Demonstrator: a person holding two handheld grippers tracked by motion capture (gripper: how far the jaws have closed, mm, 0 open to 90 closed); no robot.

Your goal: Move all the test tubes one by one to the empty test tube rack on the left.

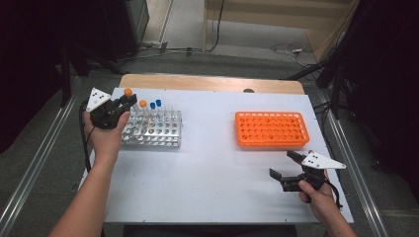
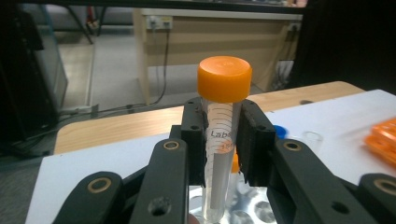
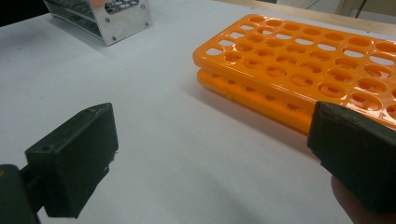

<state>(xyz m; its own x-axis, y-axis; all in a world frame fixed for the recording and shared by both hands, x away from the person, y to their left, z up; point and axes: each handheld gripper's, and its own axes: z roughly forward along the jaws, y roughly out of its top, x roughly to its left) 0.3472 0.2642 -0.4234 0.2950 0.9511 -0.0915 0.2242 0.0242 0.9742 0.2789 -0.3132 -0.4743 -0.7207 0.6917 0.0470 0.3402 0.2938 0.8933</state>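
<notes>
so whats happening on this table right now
A person is working with a hand-held gripper in each hand. The left gripper is shut on an orange-capped tube, held upright over the metal rack, where a few other capped tubes stand. The right gripper is open and holds nothing, resting low over the white table near the orange rack, whose holes look empty.

Lab, tube racks (image 1: 271, 129) (capped tubes (image 1: 144, 104))

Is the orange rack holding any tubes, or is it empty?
Empty: every hole in the orange rack shows open in the high view and right gripper view, no tube standing in it.
</notes>
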